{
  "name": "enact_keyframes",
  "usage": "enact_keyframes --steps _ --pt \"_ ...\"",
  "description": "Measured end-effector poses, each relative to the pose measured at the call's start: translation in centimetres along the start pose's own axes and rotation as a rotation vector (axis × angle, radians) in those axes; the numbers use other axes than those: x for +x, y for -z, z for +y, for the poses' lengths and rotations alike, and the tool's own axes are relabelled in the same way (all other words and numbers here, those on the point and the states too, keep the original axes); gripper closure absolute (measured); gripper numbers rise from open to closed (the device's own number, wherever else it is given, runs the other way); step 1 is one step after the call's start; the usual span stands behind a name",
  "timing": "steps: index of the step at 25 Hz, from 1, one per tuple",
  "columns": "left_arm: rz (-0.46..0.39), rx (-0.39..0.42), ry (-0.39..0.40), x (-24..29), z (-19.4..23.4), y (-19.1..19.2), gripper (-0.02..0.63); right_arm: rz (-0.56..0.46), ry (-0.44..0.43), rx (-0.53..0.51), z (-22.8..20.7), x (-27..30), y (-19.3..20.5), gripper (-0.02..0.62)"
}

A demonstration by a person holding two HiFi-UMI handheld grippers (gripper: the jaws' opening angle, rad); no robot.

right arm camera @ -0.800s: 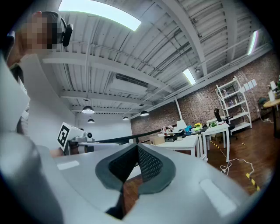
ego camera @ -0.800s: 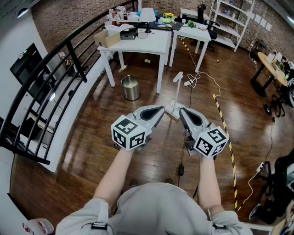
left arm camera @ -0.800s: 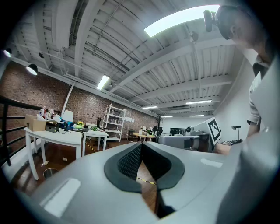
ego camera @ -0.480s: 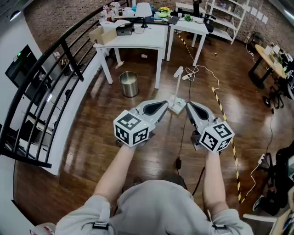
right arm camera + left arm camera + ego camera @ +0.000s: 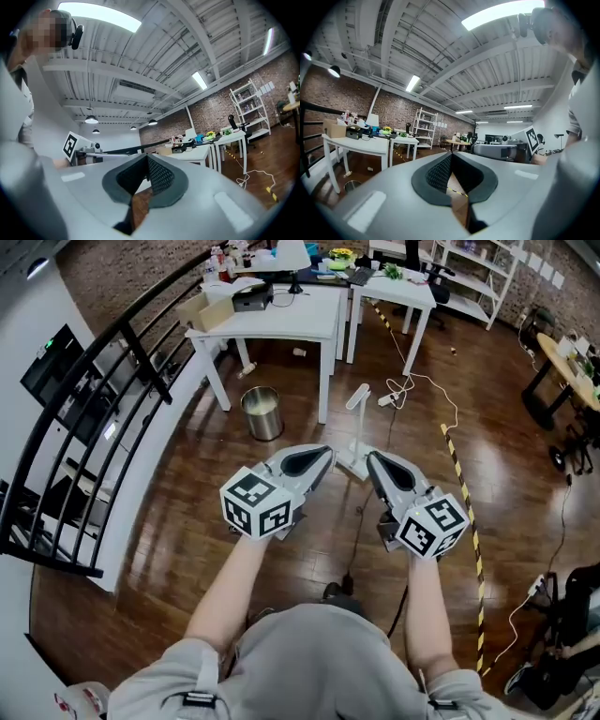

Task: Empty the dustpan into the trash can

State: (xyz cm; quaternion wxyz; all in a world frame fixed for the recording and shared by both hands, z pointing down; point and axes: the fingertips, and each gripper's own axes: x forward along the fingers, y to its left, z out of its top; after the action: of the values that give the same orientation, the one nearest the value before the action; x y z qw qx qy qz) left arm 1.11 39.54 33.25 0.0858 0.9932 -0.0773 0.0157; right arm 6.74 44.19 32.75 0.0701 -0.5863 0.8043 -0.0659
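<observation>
The left tongs (image 5: 326,456) and the right tongs (image 5: 373,459) are both pressed together on nothing, level and side by side. The dustpan (image 5: 358,427) stands on the wooden floor (image 5: 187,521) just ahead, between their tips, long handle upright, about equally near either hand. The trash can (image 5: 262,413) sits further off to the left, beside a leg of the white counter (image 5: 300,329)
</observation>
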Motion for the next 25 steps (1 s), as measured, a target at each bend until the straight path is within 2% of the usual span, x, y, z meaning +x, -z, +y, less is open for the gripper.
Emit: enact_keyframes --steps 4,13,20,25 --pt "0.015 0.01 -0.035 3.4 0.9 -0.3 0.601 -0.009 -0.026 0.027 -4.1 0.6 -0.4 0.595" --pt "0.048 -0.02 -0.041 8.0 6.4 -0.1 0.6 -0.006 0.042 0.033 -11.4 4.5 -1.1 0.595" --pt "0.066 -0.046 0.058 11.9 13.6 0.9 0.6 0.032 0.19 0.017 -17.1 9.6 0.2 0.595" --pt "0.101 -0.068 0.138 14.3 18.6 2.1 0.6 0.056 0.344 0.017 -21.0 12.9 0.9 0.595"
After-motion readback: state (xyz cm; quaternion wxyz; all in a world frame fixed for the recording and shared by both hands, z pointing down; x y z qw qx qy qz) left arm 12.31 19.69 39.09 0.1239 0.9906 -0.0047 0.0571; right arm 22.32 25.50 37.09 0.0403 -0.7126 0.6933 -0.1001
